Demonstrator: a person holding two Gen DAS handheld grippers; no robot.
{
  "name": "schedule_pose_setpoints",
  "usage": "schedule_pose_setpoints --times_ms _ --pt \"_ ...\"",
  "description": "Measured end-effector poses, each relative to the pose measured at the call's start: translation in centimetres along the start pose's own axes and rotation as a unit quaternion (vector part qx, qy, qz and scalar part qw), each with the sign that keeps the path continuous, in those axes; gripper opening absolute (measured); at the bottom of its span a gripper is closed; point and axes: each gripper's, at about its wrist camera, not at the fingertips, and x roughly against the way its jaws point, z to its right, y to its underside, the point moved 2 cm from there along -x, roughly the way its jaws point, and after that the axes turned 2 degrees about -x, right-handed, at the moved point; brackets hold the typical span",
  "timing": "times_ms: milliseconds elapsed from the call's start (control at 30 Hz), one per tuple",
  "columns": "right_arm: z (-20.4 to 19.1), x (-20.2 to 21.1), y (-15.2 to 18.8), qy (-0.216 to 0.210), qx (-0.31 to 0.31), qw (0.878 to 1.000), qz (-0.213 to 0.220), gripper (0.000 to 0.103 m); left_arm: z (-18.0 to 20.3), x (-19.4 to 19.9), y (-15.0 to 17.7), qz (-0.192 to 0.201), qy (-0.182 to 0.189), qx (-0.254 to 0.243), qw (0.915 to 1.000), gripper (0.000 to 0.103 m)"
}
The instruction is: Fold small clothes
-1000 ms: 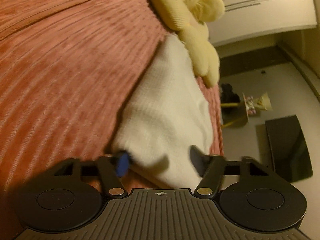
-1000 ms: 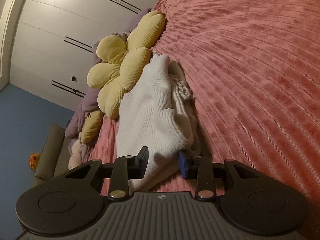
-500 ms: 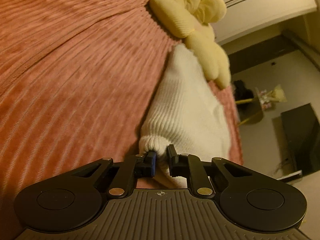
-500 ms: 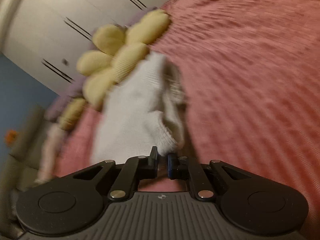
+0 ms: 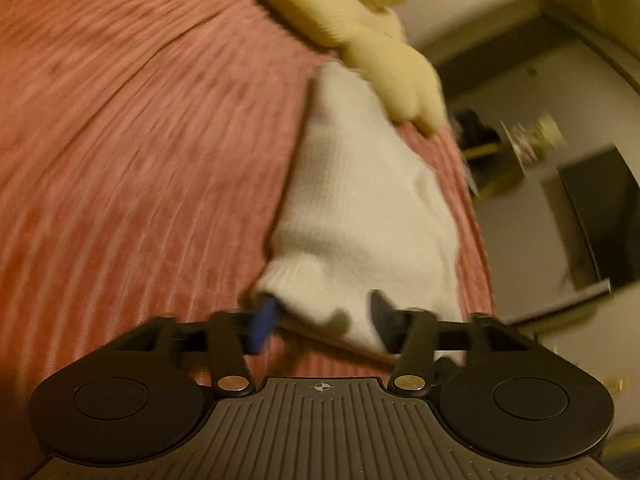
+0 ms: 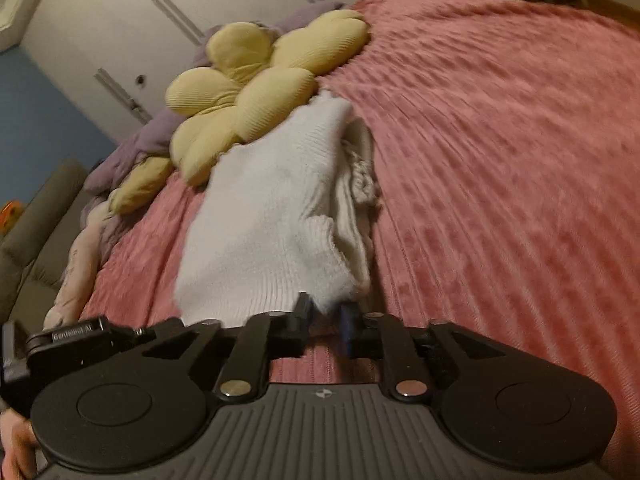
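A white knit garment [image 5: 360,208] lies folded lengthwise on the pink ribbed bedspread [image 5: 140,140], its far end against a yellow flower cushion [image 5: 384,60]. My left gripper [image 5: 324,320] is open, its fingers wide apart on either side of the garment's near edge. In the right wrist view the same garment [image 6: 276,216] reaches from the cushion [image 6: 256,92] to my right gripper [image 6: 326,318], whose jaws stand slightly apart at the garment's near corner. Whether they still pinch the cloth is unclear.
The bedspread [image 6: 500,160] stretches wide to the right in the right wrist view. Purple and pale bedding [image 6: 132,148] is heaped at the head, beside a grey sofa [image 6: 36,232] and white wardrobe doors [image 6: 140,20]. A dark screen [image 5: 600,208] stands beyond the bed's edge.
My left gripper, shut on the garment's edge half a second ago, has opened wide. My right gripper's jaws have parted a little. The views have shifted.
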Motion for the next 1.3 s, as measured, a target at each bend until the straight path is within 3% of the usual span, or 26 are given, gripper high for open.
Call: schedule_pose_setpoints --times_ms 33,67,133,200,400,600,733,933,1000,1067,1167,1300 --pt "0.1 0.7 -0.3 0.002 0.011 1.000 0.003 0.045 0.4 0.8 -0.4 0.008 -0.008 -0.019 0.9998 0.083" --pt "0.3 1.3 -0.7 0.000 0.020 1.000 0.008 0.050 0.8 1.6 -0.8 0.029 -0.023 -0.041 0.9985 0.096" --pt "0.9 2.3 -1.7 -0.007 0.025 1.000 0.018 0.057 1.5 2.7 -1.8 0.064 -0.027 -0.082 0.9942 0.097" --pt "1.6 2.2 -3.0 -0.013 0.014 1.000 0.020 0.061 2.3 2.1 -3.1 0.062 -0.028 -0.101 0.9926 0.097" --pt "2.4 -3.1 -7.0 -0.067 -0.026 0.997 -0.025 0.072 2.5 -4.3 -5.4 -0.014 0.002 -0.096 0.9953 0.096" --pt "3.3 -7.5 -8.6 -0.078 -0.047 0.994 -0.060 0.072 0.3 -9.0 -6.8 -0.061 0.037 -0.041 0.9966 0.092" --pt "3.7 -8.7 -9.0 -0.103 -0.069 0.990 -0.063 0.055 0.0 -10.0 -7.6 -0.061 0.031 -0.027 0.9973 0.076" --pt "3.3 -10.5 -9.2 -0.114 -0.058 0.989 -0.075 0.051 0.4 -11.0 -7.8 -0.061 0.023 -0.040 0.9970 0.073" --pt "2.8 -10.7 -9.2 -0.101 -0.052 0.991 -0.072 0.047 0.8 -10.7 -7.8 -0.061 0.020 -0.043 0.9970 0.055" --pt "1.8 -10.4 -9.2 -0.090 -0.033 0.993 -0.066 0.042 0.8 -10.1 -8.0 -0.059 0.020 -0.030 0.9976 0.050" --pt "0.0 -9.8 -9.2 -0.085 0.004 0.995 -0.060 0.039 1.3 -8.7 -8.4 -0.044 0.012 -0.034 0.9984 0.047" --pt "-2.2 -9.5 -9.1 -0.109 0.013 0.992 -0.065 0.037 1.6 -4.6 -9.0 -0.001 -0.003 -0.067 0.9977 0.047"
